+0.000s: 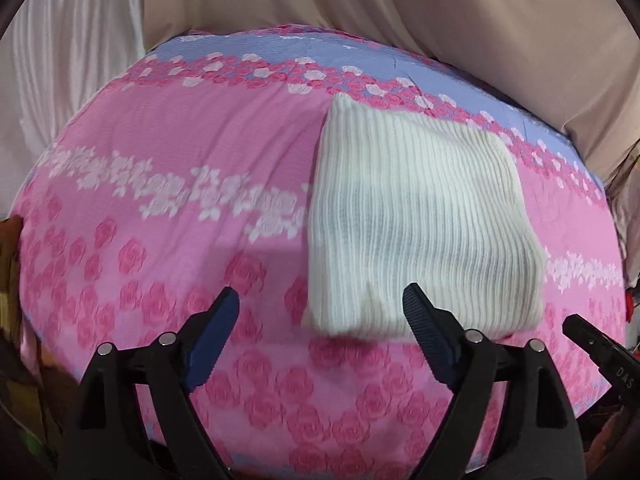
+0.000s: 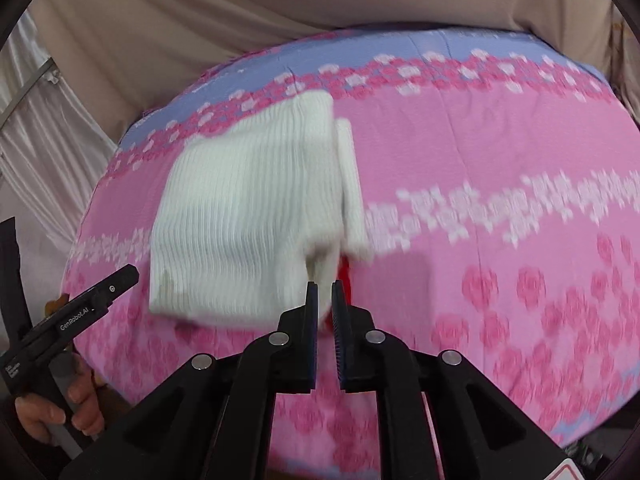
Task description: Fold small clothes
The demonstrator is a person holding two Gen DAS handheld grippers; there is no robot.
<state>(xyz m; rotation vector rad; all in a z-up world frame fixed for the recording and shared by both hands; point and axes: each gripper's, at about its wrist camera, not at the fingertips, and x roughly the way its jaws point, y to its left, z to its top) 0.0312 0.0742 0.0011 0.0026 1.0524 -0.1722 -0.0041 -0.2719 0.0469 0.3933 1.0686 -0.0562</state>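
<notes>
My left claw (image 1: 320, 304) stands wide, its two blue-padded fingers (image 1: 212, 336) well apart, with nothing between them; it hangs above the near edge of the surface (image 1: 160, 184), which is covered in a pink sheet printed with roses, white flower bands and a lilac strip along the far side.

My right claw (image 2: 325, 300) is narrow, its pads nearly together with only a thin slit between them. I see no cloth pressed in that slit. A small patch of red shows just behind its tips; what it is cannot be told.

The folded white ribbed garment (image 1: 420, 216) lies flat on the pink sheet. In the left wrist view it sits ahead and to the right of the left claw, its near folded edge just beyond the right finger. In the right wrist view the same garment (image 2: 248, 216) lies ahead and to the left of the right claw, with a narrow white strip lying along its right edge. Neither claw touches it.

In the right wrist view, a person's hand (image 2: 60, 408) grips the handle of the left claw at lower left. Beige draped cloth (image 2: 200, 20) hangs behind the surface.
</notes>
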